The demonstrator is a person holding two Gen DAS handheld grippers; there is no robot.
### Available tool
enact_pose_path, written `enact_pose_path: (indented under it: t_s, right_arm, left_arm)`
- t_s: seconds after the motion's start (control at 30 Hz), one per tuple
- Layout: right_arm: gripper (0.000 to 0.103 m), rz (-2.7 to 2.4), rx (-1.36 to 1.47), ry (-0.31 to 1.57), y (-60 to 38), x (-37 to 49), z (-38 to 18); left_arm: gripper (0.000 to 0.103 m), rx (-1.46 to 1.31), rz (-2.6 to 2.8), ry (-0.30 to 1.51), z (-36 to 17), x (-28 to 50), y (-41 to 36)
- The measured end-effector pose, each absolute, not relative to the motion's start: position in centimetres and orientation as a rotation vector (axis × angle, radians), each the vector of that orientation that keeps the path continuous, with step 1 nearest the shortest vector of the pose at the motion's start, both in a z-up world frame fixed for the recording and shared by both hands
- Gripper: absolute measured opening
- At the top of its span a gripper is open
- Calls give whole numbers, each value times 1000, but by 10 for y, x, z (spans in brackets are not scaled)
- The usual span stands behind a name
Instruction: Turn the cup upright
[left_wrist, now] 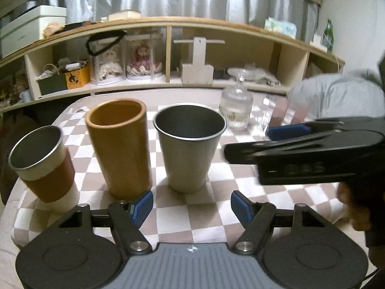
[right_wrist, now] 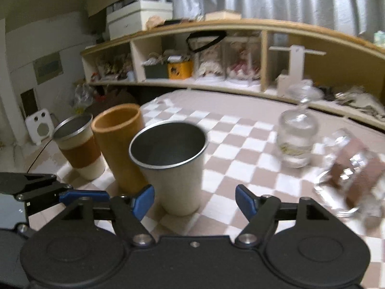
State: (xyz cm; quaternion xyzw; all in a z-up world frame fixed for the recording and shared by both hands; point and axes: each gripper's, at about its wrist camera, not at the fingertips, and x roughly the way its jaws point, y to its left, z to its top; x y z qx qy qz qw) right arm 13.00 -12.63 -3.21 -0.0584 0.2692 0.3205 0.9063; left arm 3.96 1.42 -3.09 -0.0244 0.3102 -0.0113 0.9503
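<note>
Both grippers, left (left_wrist: 191, 206) and right (right_wrist: 195, 201), we hold spread wide and empty before an upright steel cup (right_wrist: 171, 166) on the checkered cloth (right_wrist: 240, 154); farther right, a blurred glass mug (right_wrist: 352, 175) seems tilted.

Glass decanter (left_wrist: 236, 110): upright, beyond the right finger.
Checkered cloth (left_wrist: 192, 207): beneath and between both fingers.
Wooden shelf (left_wrist: 204, 22): far ahead.

Matt metal cup (left_wrist: 190, 148) – bamboo-like tumbler (left_wrist: 119, 149) – blurry mug (right_wrist: 350, 171), prob. clear glass w/ brown band.
</note>
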Motion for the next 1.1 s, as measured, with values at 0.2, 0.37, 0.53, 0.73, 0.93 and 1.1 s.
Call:
enact_pose_path:
  t_s: [0.2, 0.37, 0.53, 0.73, 0.93, 1.1]
  right_arm:
    - [82, 587, -121, 504, -153, 105, -14]
    - [85, 525, -128, 492, -172, 84, -11]
    - [91, 488, -135, 476, -187, 64, -12]
    - [100, 453, -131, 470, -199, 47, -14]
    - [103, 438, -121, 456, -212, 33, -15]
    - [103, 431, -106, 442, -221, 24, -15]
  left_arm:
    - [85, -68, 19, 562, -17, 17, 16]
    - [93, -109, 44, 531, -13, -1, 23]
    - [100, -121, 70, 509, -10, -19, 27]
    - [103, -91, 92, 471, -9, -39, 20]
    - [103, -62, 126, 440, -8, -48, 15]
    - [103, -37, 141, 429, -9, -52, 12]
